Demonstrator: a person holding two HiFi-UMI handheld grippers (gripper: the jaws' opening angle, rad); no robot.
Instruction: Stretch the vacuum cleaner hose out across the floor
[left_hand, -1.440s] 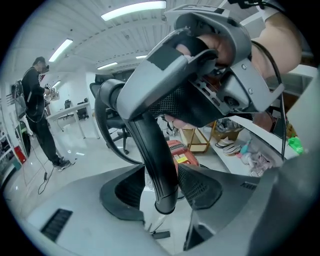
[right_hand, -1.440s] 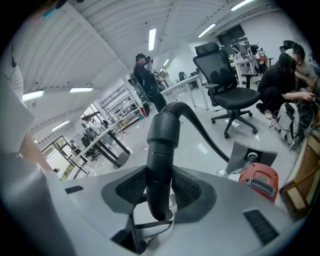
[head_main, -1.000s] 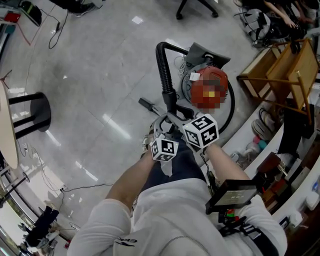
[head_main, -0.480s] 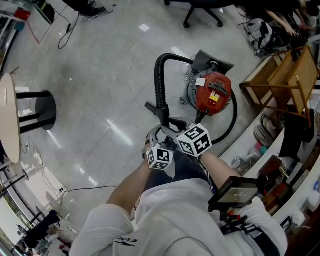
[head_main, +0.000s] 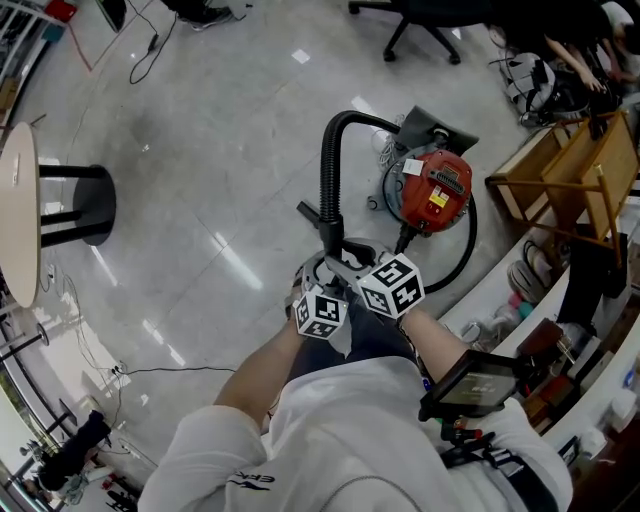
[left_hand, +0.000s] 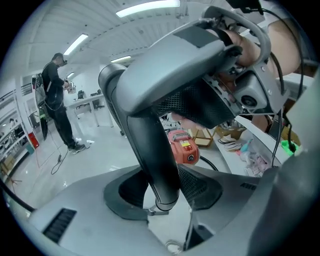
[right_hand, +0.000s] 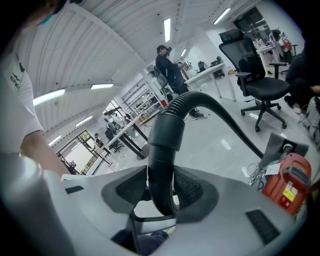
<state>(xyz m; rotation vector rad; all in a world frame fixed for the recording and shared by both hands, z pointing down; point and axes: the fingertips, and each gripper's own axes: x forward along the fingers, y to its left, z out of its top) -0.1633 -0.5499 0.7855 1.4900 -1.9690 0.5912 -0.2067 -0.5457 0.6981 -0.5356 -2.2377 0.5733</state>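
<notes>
Bright, even indoor light; shadows faint.
Ceiling strip lights (left_hand: 147, 7) burn white overhead and lay pale glare streaks on the glossy floor (head_main: 200, 180) in the head view. Both gripper views bend hard toward black corners. Close in, my jaws go soft and grey; the hose (right_hand: 161, 150) between them reads crisp in the right gripper view. Distance washes out pale.
</notes>
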